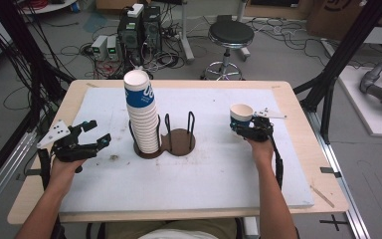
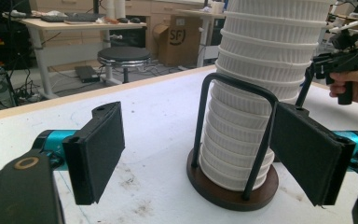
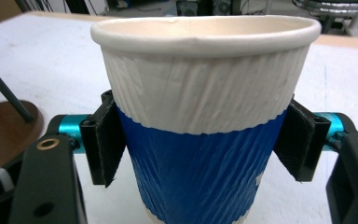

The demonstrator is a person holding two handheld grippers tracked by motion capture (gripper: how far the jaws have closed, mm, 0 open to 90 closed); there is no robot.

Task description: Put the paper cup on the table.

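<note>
A blue and white ribbed paper cup [image 1: 241, 113] stands upright at the table's right, and my right gripper [image 1: 244, 126] is shut on it. In the right gripper view both pads [image 3: 103, 142] press on the blue band of the cup [image 3: 205, 84]. A tall stack of the same cups [image 1: 143, 117] fills the left ring of a brown wire holder [image 1: 180, 142]; its right ring is empty. My left gripper [image 1: 99, 131] hovers open to the left of the stack. In the left gripper view the stack [image 2: 261, 60] rises beyond the gripper's [image 2: 204, 151] wide-apart pads, untouched.
A white foam board [image 1: 219, 169] covers the wooden table [image 1: 298, 107]. Beyond the far edge stand a black stool [image 1: 230, 35] and computer boxes with cables [image 1: 139, 27]. Black frame posts [image 1: 338, 59] rise at both sides.
</note>
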